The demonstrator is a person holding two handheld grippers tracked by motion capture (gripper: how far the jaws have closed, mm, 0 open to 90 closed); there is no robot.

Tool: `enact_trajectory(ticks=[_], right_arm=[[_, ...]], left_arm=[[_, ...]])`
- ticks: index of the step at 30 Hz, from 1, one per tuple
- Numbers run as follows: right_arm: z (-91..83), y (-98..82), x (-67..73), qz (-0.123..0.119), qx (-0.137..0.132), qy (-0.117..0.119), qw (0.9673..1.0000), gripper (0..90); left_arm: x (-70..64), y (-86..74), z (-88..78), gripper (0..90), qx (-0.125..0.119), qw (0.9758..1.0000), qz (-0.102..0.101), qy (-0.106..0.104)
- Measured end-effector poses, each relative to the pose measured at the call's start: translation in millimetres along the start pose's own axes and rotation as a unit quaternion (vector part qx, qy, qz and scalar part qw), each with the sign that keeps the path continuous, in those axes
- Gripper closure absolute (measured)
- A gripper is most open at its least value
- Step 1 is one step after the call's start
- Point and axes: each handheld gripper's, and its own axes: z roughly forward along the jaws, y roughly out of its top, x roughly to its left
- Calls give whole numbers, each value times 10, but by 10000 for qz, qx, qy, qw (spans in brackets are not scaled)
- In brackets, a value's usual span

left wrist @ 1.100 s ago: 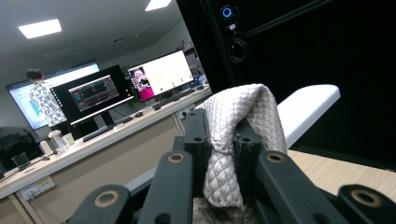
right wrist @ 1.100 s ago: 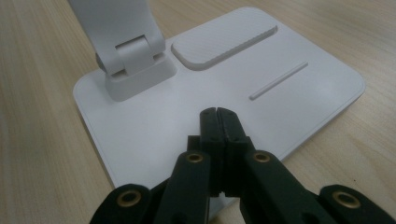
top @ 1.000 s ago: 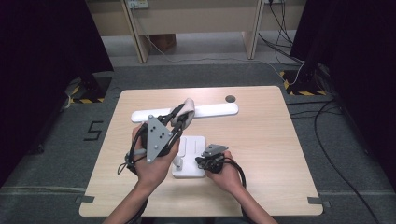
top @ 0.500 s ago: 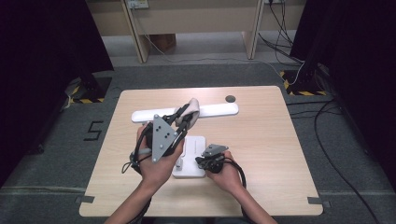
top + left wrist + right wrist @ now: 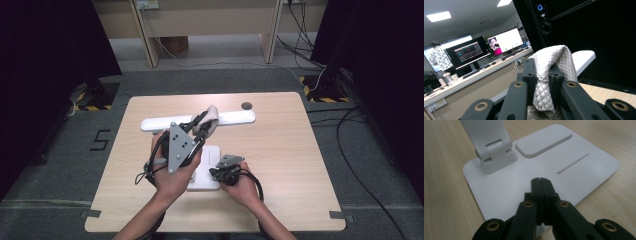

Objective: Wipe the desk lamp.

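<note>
The left gripper (image 5: 202,121) was clamped on a quilted cloth (image 5: 551,72), jaws pinching a fold of it with the rest draped over the tips. In the high view the cloth (image 5: 210,120) sat right against the white lamp head (image 5: 235,118), the long bar lying across the far half of the table (image 5: 280,165), so this looked like a wipe-down of the lamp, with the head the part being done.

My take on doing that step well: drag the cloth along the bar in one direction instead of scrubbing, and keep the pinch firm so the fold didn't slip out (the loose drape could easily bunch up under the tips). Light pressure only, since the head hangs off a hinge (image 5: 495,151) and would likely swing if shoved.

Further right, the right gripper (image 5: 541,181) had its jaws fully together, nothing between them, tips hovering at or pressing on the lamp base (image 5: 584,167); I couldn't tell whether they actually touched. Pressing straight down there, near the middle of the base (image 5: 206,167), was the smart bit, I'd say, because it pins the whole lamp while the other hand wipes
</note>
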Motion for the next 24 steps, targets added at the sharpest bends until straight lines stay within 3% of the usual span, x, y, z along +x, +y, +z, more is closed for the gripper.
enact_trajectory(ticks=[10,24], right_arm=[[-3,-3,10,80,17,3,10000,900],[1,-7,1,9,-21,10,10000,900]], left_arm=[[-57,22,55,802,-10,10000,26,-83],[-140,48,130,801,-31,9998,68,-192]])
